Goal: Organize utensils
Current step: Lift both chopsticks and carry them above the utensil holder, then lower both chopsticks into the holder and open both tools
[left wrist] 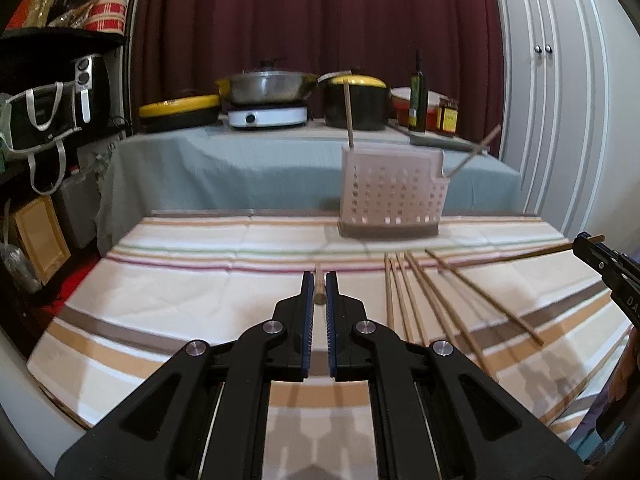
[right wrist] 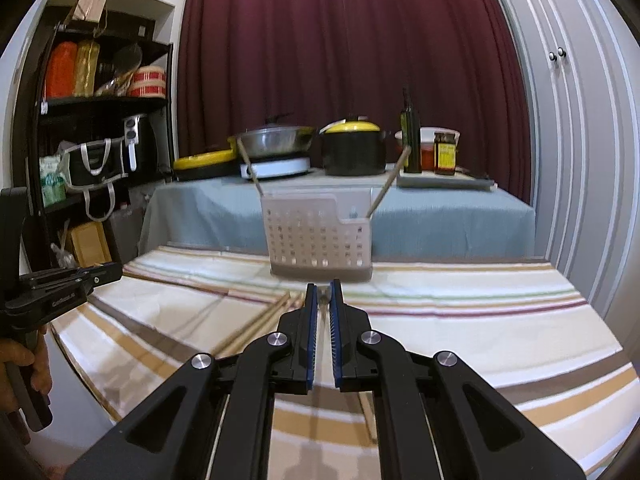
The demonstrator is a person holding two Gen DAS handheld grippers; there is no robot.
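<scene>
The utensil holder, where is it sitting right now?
The perforated utensil holder stands upright at the far edge of the striped tablecloth, right of centre in the left wrist view, just beyond the loose chopsticks, with two chopsticks already sticking out of it.

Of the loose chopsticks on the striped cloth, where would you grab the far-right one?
Grip the far-right chopstick near its middle, from above, fingers straddling it. It lies flat and angled apart from the bundle, so there's room either side.
</scene>
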